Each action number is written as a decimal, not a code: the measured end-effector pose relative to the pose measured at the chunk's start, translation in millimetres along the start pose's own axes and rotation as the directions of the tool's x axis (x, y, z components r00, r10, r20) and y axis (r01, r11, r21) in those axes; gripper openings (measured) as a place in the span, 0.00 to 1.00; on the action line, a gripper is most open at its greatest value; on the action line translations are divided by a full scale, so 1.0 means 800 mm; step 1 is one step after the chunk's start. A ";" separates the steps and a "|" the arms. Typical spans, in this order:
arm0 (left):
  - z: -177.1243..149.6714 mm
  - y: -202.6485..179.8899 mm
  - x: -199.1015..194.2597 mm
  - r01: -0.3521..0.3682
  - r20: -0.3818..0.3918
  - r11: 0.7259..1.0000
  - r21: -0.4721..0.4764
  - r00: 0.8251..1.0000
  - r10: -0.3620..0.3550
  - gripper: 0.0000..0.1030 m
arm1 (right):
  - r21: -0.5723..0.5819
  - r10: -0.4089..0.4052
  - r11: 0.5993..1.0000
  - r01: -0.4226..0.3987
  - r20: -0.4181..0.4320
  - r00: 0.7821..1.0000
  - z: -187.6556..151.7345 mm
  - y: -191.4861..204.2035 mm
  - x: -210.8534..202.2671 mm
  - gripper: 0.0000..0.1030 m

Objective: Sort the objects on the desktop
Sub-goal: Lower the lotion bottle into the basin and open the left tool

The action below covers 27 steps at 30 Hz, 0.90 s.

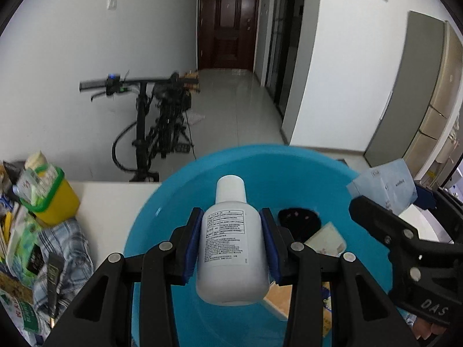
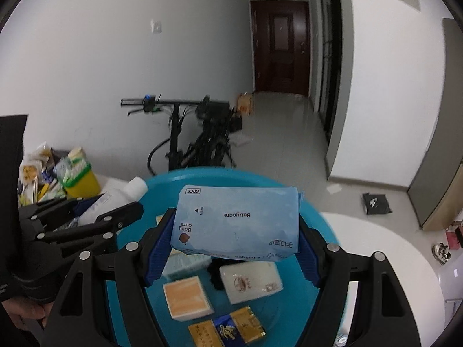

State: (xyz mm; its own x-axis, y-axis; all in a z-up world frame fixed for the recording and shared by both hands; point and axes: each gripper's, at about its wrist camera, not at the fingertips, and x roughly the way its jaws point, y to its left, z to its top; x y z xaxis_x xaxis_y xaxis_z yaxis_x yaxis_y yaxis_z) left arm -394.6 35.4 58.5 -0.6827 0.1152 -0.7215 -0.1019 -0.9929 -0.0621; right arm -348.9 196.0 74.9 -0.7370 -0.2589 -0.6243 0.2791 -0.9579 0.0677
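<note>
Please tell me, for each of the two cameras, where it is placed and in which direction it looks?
Left wrist: on the left gripper, looking forward and down at its white bottle over the blue basin; right gripper shows.
Right wrist: on the right gripper, facing its blue wipes pack; left gripper and a hand show.
Shared: basin, yellow bin, bicycle, door.

On the blue wipes pack [image 2: 237,222] you can read "Babycare", "Baby care" and "6PCS", all upside down. The other hand-held gripper [image 1: 364,205] in your left wrist view bears "DAS". The white bottle [image 1: 233,240] carries a printed label too small to read.
</note>
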 end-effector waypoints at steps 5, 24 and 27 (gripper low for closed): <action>-0.004 0.006 0.027 0.014 -0.089 1.000 -0.015 0.996 -0.015 0.40 | 0.006 0.009 1.000 -0.009 -0.081 0.997 -0.008 -0.006 0.022 0.71; -0.014 -0.001 0.055 -0.020 -0.196 1.000 0.020 0.980 0.024 0.40 | 0.025 0.004 1.000 0.001 -0.227 0.974 -0.023 -0.026 0.055 0.71; -0.012 0.000 0.054 -0.017 -0.195 1.000 0.018 0.981 0.020 0.40 | 0.030 0.002 1.000 0.005 -0.227 0.974 -0.023 -0.028 0.055 0.71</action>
State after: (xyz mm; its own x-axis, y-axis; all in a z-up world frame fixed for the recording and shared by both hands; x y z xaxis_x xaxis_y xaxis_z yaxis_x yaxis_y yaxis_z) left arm -417.4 40.4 20.7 -0.5305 0.0869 -0.8432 -0.1030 -0.9940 -0.0376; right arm -376.5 208.4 31.5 -0.5775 -0.2259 -0.7845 0.2572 -0.9624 0.0877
